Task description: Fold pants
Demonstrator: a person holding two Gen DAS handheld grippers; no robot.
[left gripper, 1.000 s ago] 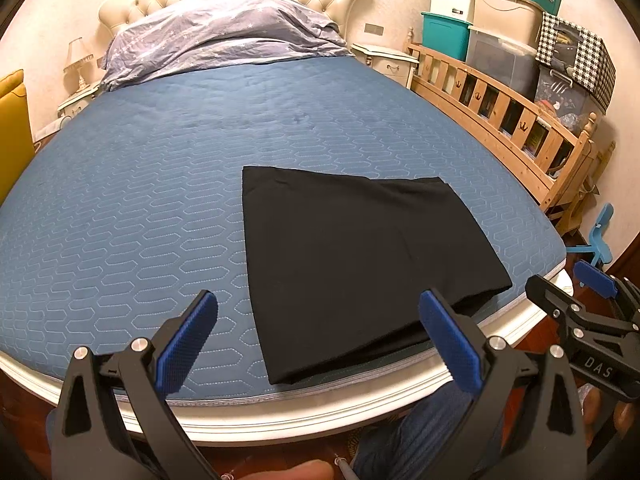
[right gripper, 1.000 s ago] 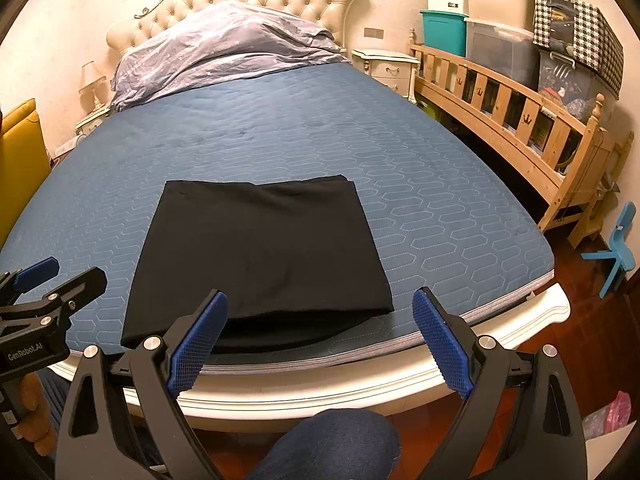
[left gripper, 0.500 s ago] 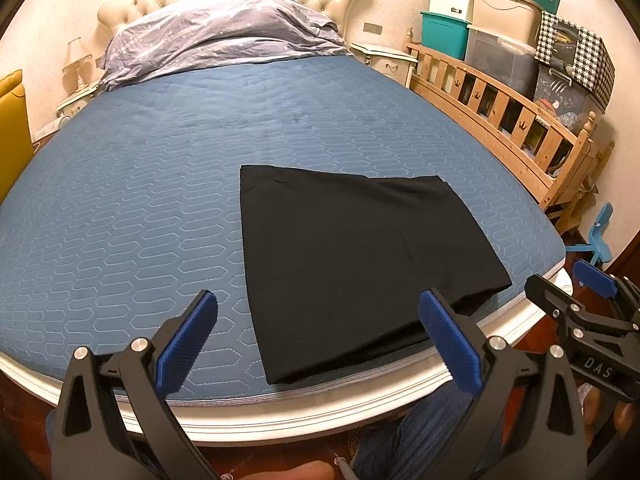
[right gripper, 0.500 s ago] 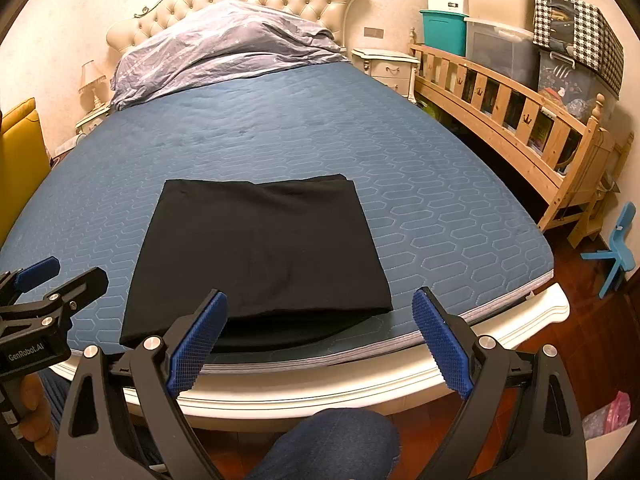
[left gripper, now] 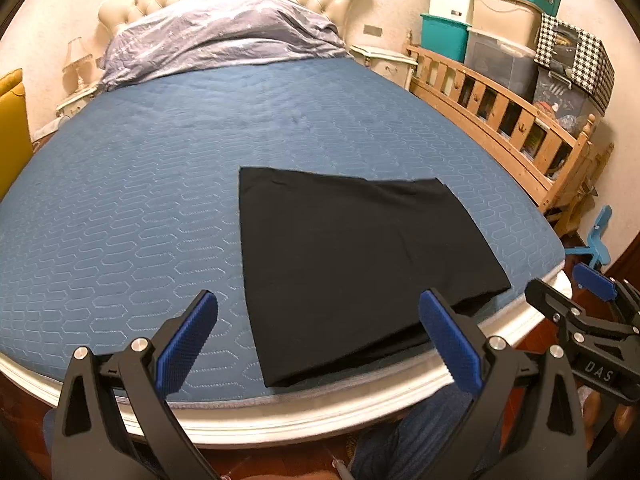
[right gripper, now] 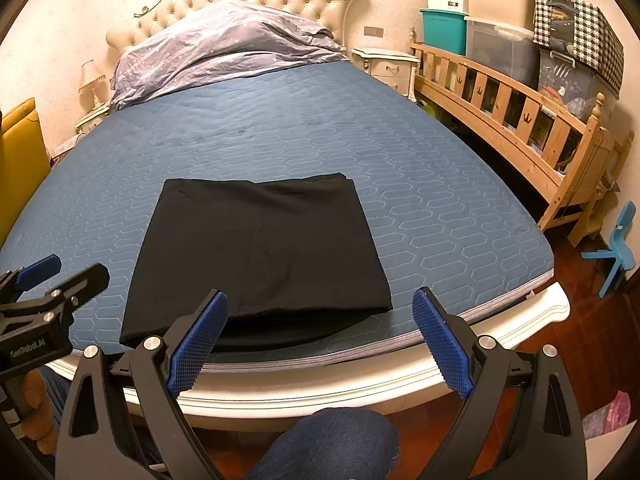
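Observation:
Black pants lie folded into a flat rectangle near the foot edge of the blue quilted bed; the right wrist view shows the pants too, with a lower layer peeking out along the near edge. My left gripper is open and held back over the bed's foot edge, nothing between its blue pads. My right gripper is open as well, just short of the pants' near edge. Each gripper shows at the side of the other's view.
The white bed frame rim runs across the front. A crumpled grey duvet lies at the headboard. A wooden cot rail and stacked storage bins line the right side. A person's denim-clad knee is below.

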